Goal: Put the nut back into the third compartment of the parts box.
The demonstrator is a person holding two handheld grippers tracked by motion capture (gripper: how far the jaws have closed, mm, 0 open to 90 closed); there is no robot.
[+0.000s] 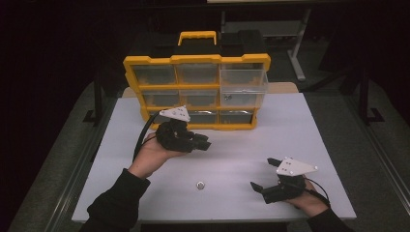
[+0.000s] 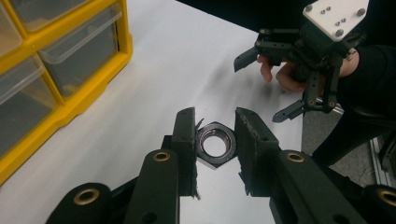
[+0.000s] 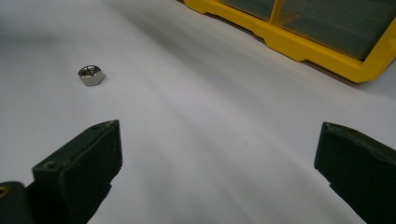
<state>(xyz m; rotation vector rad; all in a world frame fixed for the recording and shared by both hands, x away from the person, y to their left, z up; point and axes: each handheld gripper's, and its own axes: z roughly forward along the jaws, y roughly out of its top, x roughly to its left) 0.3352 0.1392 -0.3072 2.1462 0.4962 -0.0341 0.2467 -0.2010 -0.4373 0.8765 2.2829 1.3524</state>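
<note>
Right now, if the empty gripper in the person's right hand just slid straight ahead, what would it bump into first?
Probably nothing soon: bare white table lies ahead of the right gripper. The loose nut sits off to one side; the yellow organizer is farther on.

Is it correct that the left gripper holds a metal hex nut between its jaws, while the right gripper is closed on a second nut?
Not quite. The right gripper is open with nothing between its jaws; the second nut lies on the white table, as the right gripper view shows. The left gripper does hold a hex nut.

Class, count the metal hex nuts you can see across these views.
2: one nut clamped in the left gripper, one loose nut on the table. The organiser's drawers may hide more.
</note>
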